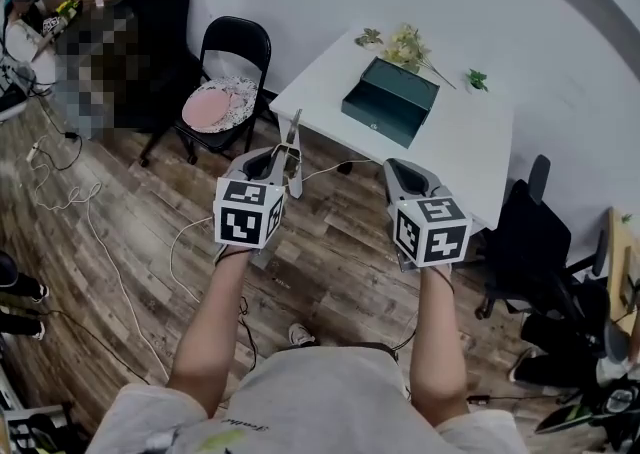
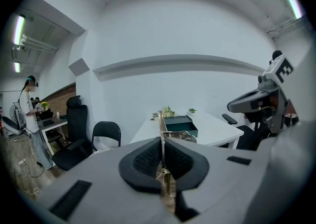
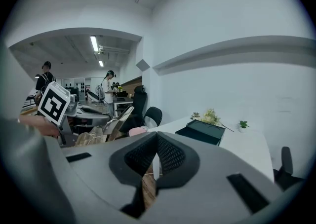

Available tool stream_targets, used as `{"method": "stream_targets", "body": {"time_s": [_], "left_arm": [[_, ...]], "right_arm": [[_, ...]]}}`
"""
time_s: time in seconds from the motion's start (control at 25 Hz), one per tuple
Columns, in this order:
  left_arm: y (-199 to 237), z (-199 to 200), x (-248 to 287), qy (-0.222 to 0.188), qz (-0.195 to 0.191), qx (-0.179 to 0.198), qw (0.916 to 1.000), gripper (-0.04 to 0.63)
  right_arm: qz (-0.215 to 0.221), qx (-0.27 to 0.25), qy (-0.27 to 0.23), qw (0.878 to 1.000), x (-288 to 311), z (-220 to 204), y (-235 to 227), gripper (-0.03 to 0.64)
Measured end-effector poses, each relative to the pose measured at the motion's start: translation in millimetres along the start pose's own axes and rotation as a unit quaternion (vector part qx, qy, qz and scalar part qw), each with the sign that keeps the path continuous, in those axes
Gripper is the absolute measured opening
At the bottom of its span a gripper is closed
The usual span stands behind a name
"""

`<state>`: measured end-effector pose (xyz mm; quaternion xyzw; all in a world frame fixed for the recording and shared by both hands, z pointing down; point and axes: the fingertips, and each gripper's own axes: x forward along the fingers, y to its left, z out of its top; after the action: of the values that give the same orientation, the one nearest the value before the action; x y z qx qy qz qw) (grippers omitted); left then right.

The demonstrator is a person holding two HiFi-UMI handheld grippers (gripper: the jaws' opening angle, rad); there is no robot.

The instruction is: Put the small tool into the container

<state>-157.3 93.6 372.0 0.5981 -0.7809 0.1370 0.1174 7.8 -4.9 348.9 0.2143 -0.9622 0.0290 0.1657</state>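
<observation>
My left hand-held gripper is clamped on the small tool, which juts ahead; the container sits beyond on the bench; my right hand-held gripper is closed, empty.

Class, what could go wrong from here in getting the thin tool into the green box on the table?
The thin tool sticks far out of the left gripper's shut jaws, so it may slip or catch the table edge. The green box looks closed, so the tool may hit the lid. Cables on the floor could trip the person.
</observation>
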Motion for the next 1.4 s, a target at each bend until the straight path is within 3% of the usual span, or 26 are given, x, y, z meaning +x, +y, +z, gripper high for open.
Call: {"method": "stream_targets", "body": {"time_s": [0.84, 1.4], "left_arm": [[4, 8, 24, -0.011, -0.047, 0.019, 0.9986, -0.002], [-2, 18, 86, -0.003, -0.064, 0.039, 0.9971, -0.002]], "right_arm": [[-0.052, 0.018, -0.004, 0.998, 0, -8, -7, 0.005], [-0.069, 0.034, -0.007, 0.997, 32, -12, -55, 0.005]]}}
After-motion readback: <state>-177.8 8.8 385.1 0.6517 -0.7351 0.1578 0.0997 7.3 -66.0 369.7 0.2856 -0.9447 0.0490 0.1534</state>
